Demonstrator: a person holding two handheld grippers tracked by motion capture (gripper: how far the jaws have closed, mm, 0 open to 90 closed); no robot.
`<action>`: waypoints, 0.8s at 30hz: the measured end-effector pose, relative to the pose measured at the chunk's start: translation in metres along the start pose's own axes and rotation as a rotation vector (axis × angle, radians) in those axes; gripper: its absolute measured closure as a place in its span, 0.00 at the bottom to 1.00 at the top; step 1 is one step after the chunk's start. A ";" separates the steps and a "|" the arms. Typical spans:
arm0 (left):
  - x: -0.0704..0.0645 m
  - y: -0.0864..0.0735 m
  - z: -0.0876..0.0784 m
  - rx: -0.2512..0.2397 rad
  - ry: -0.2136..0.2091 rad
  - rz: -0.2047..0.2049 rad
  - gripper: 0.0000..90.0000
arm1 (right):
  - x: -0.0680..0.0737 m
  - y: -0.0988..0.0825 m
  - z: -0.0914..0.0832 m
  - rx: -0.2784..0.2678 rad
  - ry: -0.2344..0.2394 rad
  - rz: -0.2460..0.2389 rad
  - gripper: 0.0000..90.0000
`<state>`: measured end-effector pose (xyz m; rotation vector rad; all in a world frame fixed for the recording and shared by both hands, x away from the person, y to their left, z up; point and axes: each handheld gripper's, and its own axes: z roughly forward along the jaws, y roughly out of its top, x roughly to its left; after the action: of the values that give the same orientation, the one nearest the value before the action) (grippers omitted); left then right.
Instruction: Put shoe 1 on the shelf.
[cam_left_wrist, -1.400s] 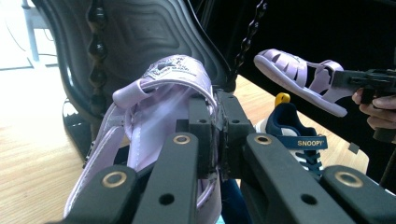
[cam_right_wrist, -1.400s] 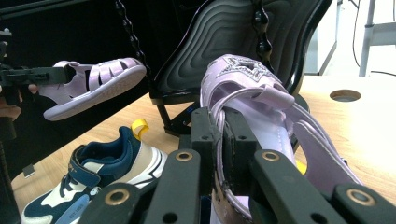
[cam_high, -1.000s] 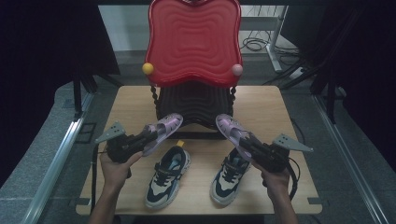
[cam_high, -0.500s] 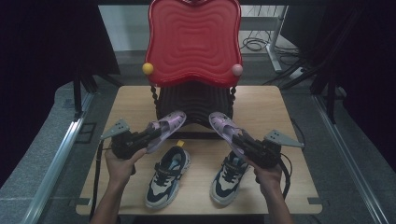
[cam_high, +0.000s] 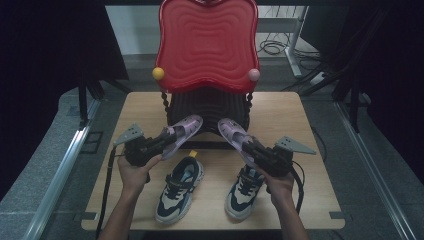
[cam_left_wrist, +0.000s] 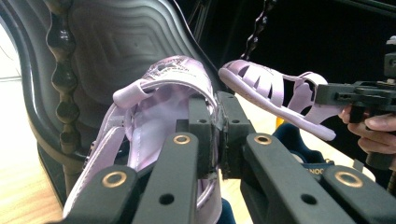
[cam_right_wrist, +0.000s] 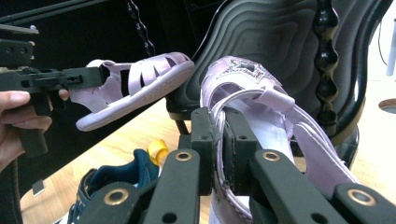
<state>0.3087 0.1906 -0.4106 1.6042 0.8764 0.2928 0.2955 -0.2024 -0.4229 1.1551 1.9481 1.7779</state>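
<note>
Wooden table (cam_high: 305, 150) with dark surroundings, carrying a black rack (cam_high: 210, 107) whose red top (cam_high: 207, 45) rises behind it. Two lilac sandals are held in the air just in front of the rack, toes converging toward its open front, probably to be set there as a pair. Left gripper (cam_high: 165, 142): jaws pinched on the side wall of the left sandal (cam_high: 181, 131), near the heel strap, as the left gripper view shows (cam_left_wrist: 163, 116); a grip on the thin upper leaves the sole free to land flat. Right gripper (cam_high: 250, 150): jaws likewise clamped on the upper of the right sandal (cam_high: 232, 134), seen close in the right gripper view (cam_right_wrist: 252, 102).

Both sandals are tilted, toes raised and angled inward; their toes lie near each other but apart. Below them, two dark sneakers (cam_high: 180, 187) (cam_high: 245, 190) stand side by side on the table, well clear of the rack.

Pose: both forearms enter from the near edge, the hands (cam_high: 132, 172) (cam_high: 277, 182) wrapped round the gripper handles, each gripper pointing forward and inward toward the rack.
</note>
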 end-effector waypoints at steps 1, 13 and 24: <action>0.000 0.000 0.001 -0.001 0.001 -0.001 0.96 | 0.000 0.001 0.001 -0.003 0.001 -0.003 0.94; 0.003 0.004 0.015 -0.013 0.003 -0.004 0.96 | 0.005 0.011 0.021 -0.018 0.012 0.007 0.94; 0.006 0.009 0.019 -0.035 0.028 0.009 0.96 | 0.008 0.021 0.036 -0.033 -0.002 -0.006 0.94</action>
<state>0.3276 0.1805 -0.4088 1.5750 0.8809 0.3363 0.3224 -0.1727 -0.4087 1.1388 1.9114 1.7981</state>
